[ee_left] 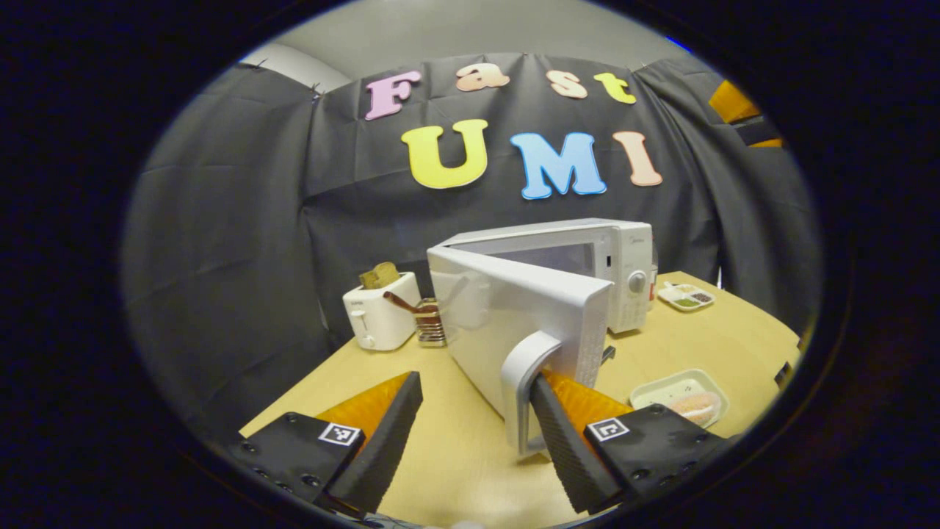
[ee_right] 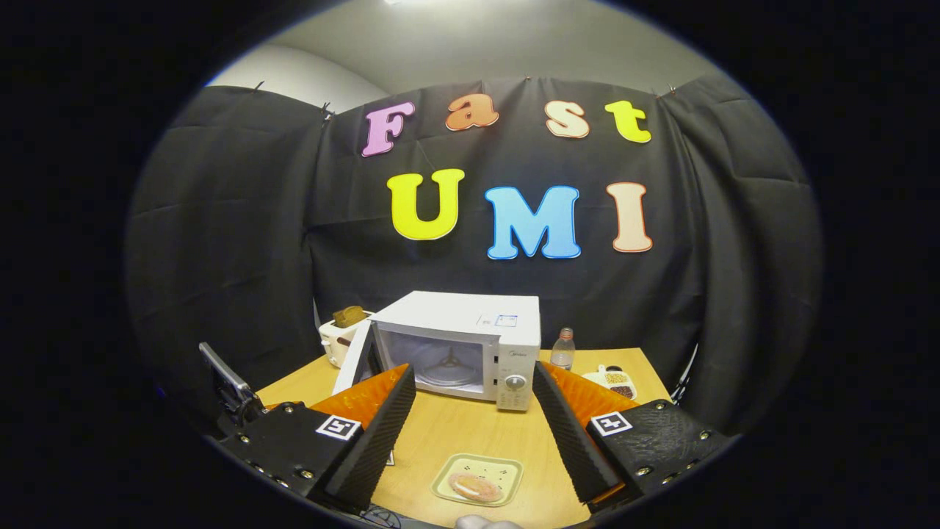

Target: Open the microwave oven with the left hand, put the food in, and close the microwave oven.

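Note:
The white microwave point(ee_left: 624, 257) stands at the back of the wooden table, and its door point(ee_left: 507, 308) is swung wide open toward me. My left gripper point(ee_left: 476, 382) is open, with the door's white handle point(ee_left: 523, 389) between its fingers, right against the right-hand finger point(ee_left: 565, 433). In the right gripper view the microwave point(ee_right: 470, 345) shows its bare cavity and turntable, and the door point(ee_right: 356, 360) hangs open on its left. My right gripper point(ee_right: 474, 371) is open and holds nothing. It hovers above a pale tray point(ee_right: 507, 470) carrying a round pinkish piece of food point(ee_right: 475, 486), which also lies right of the door point(ee_left: 694, 405).
A white toaster point(ee_left: 378, 316) with bread in it stands left of the microwave, next to a small metal stack point(ee_left: 431, 327). A water bottle point(ee_right: 563, 349) and a small divided dish point(ee_right: 613, 378) sit to the microwave's right. The table's right edge point(ee_left: 786, 345) lies close behind that dish.

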A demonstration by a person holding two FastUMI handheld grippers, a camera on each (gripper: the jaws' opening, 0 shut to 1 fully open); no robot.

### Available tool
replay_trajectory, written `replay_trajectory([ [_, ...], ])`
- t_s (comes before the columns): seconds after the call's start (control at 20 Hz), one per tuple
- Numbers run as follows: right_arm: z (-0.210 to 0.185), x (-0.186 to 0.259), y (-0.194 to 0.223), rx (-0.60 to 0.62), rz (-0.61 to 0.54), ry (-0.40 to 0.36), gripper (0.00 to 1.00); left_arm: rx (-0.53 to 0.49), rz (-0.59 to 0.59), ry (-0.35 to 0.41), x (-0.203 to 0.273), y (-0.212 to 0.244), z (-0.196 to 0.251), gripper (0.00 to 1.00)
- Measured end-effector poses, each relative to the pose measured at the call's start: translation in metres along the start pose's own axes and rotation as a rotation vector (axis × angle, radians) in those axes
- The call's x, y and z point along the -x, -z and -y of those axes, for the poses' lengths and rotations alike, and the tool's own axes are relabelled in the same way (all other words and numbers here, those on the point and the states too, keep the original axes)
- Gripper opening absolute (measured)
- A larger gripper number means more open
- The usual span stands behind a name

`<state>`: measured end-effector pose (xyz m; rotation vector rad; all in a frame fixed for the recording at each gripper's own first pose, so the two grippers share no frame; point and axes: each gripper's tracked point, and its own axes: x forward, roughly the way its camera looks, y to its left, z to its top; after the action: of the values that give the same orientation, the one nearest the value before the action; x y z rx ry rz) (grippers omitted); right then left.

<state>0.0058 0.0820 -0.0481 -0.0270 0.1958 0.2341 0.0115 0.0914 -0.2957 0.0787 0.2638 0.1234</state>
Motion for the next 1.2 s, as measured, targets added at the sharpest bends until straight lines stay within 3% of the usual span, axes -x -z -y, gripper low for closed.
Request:
replay_trajectory([
  [0.25, -0.016, 0.002, -0.004, 0.024, 0.008, -0.018, 0.98, 0.039, -0.043, -0.053, 0.013, 0.016, -0.051, 0.92],
  [0.4, -0.023, 0.000, 0.001, 0.021, 0.001, -0.032, 0.98, 0.027, -0.027, -0.090, 0.030, 0.016, -0.073, 0.96],
  [0.55, -0.029, -0.004, 0.005, 0.025, -0.009, -0.044, 0.98, 0.037, -0.015, -0.130, 0.046, 0.006, -0.097, 1.00],
  [0.65, -0.034, -0.008, 0.009, 0.019, -0.015, -0.058, 0.98, 0.057, 0.001, -0.154, 0.056, -0.009, -0.111, 0.92],
  [0.75, -0.035, -0.011, 0.013, 0.034, -0.015, -0.061, 0.98, 0.063, 0.030, -0.163, 0.067, -0.030, -0.117, 0.96],
  [0.8, -0.035, -0.013, 0.016, 0.043, -0.012, -0.062, 0.98, 0.065, 0.040, -0.157, 0.071, -0.038, -0.114, 1.00],
  [0.95, -0.029, -0.018, 0.039, 0.051, -0.024, -0.069, 0.98, 0.065, 0.091, -0.121, 0.085, -0.073, -0.097, 0.97],
  [1.1, -0.016, -0.021, 0.079, 0.057, -0.068, -0.065, 0.98, 0.072, 0.123, -0.062, 0.094, -0.102, -0.071, 1.00],
  [1.2, -0.008, -0.022, 0.119, 0.065, -0.131, -0.060, 0.98, 0.053, 0.146, -0.031, 0.095, -0.120, -0.057, 0.96],
])
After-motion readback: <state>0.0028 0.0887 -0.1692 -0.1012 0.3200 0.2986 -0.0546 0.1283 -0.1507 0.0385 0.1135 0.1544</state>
